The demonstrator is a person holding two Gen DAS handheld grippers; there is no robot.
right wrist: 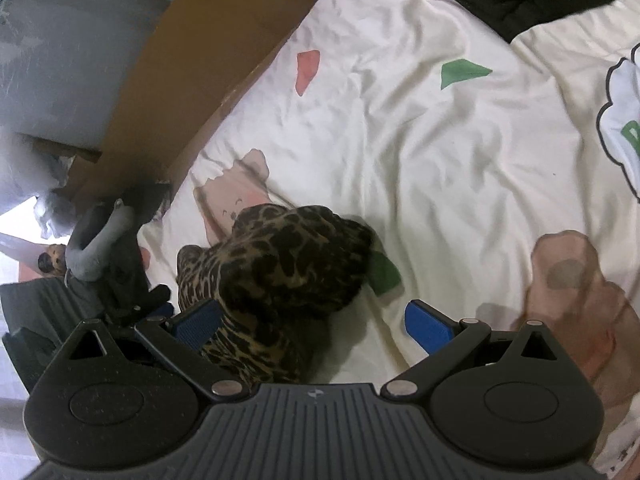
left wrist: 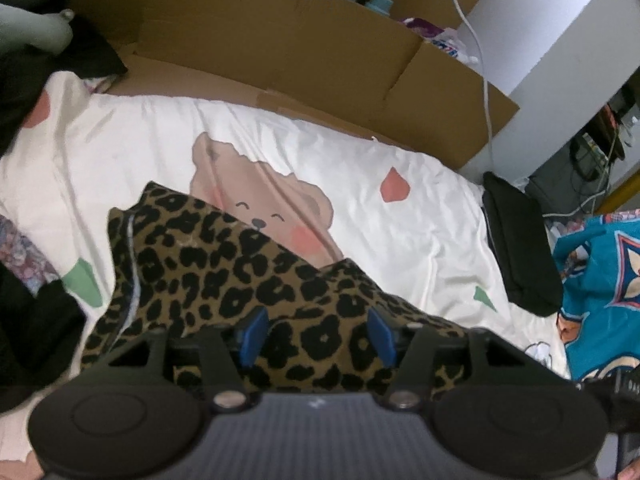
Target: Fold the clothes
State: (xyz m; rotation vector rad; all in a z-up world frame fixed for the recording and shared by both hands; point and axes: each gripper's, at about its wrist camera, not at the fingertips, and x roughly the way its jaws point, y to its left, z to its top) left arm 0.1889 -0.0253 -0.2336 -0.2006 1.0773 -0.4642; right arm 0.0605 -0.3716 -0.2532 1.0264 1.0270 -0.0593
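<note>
Leopard-print garment (left wrist: 248, 264) lies bunched on the bed cover (left wrist: 400, 232), over part of the printed bear — not flat, not squared.

Left gripper (left wrist: 316, 338): jaws spread, cloth lying between and beneath the blue pads. No pinch visible; reads as released, hovering low over the near edge, plausibly to find a hem. The edge itself is cut off by the gripper body.

Right gripper (right wrist: 314, 322): jaws wide apart, one pad beside the fabric heap, the other over bare cover. Holding nothing.

In the right wrist view the garment is blurred and mounded; garment type and layer count cannot be made out. Fits either a heap awaiting spreading or a rough fold just let go.

Dark clothes (left wrist: 516, 248) lie at the bed's edge.
</note>
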